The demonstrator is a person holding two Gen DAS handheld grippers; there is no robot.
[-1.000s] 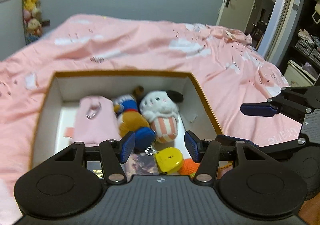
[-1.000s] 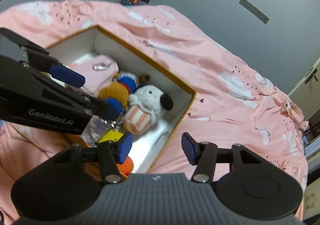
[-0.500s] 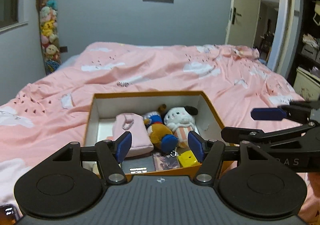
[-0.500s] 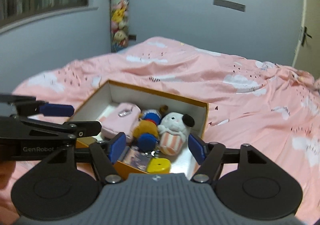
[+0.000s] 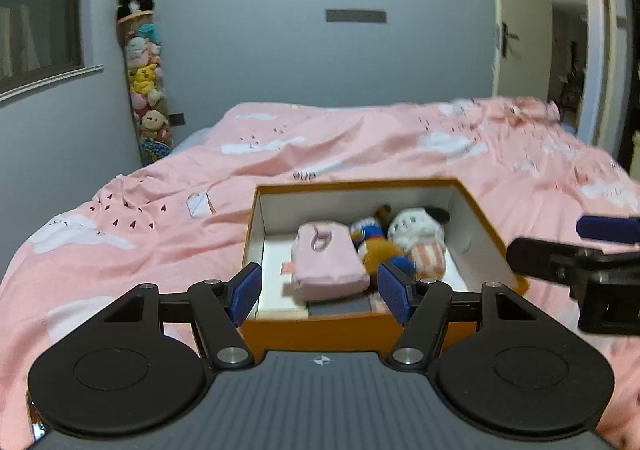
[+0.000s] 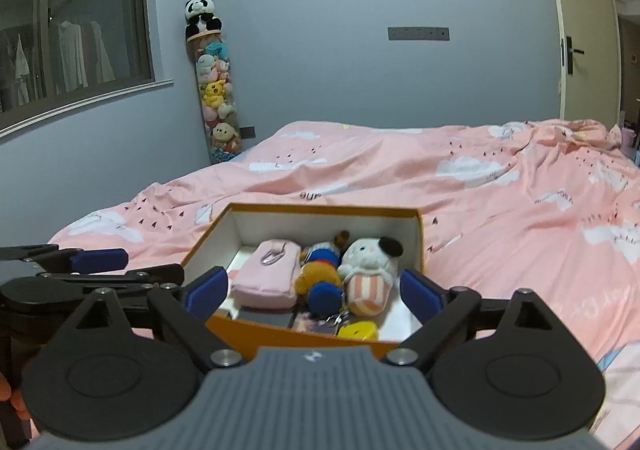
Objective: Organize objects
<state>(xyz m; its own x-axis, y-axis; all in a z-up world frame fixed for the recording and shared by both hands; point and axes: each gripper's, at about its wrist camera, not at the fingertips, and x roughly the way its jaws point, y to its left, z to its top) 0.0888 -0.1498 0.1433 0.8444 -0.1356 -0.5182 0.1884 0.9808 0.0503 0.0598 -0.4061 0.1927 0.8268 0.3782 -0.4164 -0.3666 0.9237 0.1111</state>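
An orange box (image 5: 352, 183) (image 6: 320, 208) with a white inside sits open on the pink bed. In it lie a pink pouch (image 5: 328, 262) (image 6: 268, 278), a brown and blue plush (image 5: 380, 248) (image 6: 320, 276), a white plush in a striped cup (image 5: 420, 240) (image 6: 370, 266) and a yellow piece (image 6: 358, 330). My left gripper (image 5: 320, 292) (image 6: 132, 268) hovers open at the box's near edge, holding nothing. My right gripper (image 6: 313, 292) (image 5: 576, 246) is beside it at the near right; its jaws are opening and nothing is gripped between them.
The pink duvet (image 5: 360, 138) with white clouds spreads around the box. A tall tube of plush toys (image 6: 214, 98) topped by a panda stands in the far left corner. A window (image 6: 80, 26) is on the left, a door (image 6: 580, 30) on the right.
Both grippers have drawn back from over the box and tilted up, so the box looks smaller and farther. The right view rolled upright and its jaws spread wider. The toys lie unmoved.
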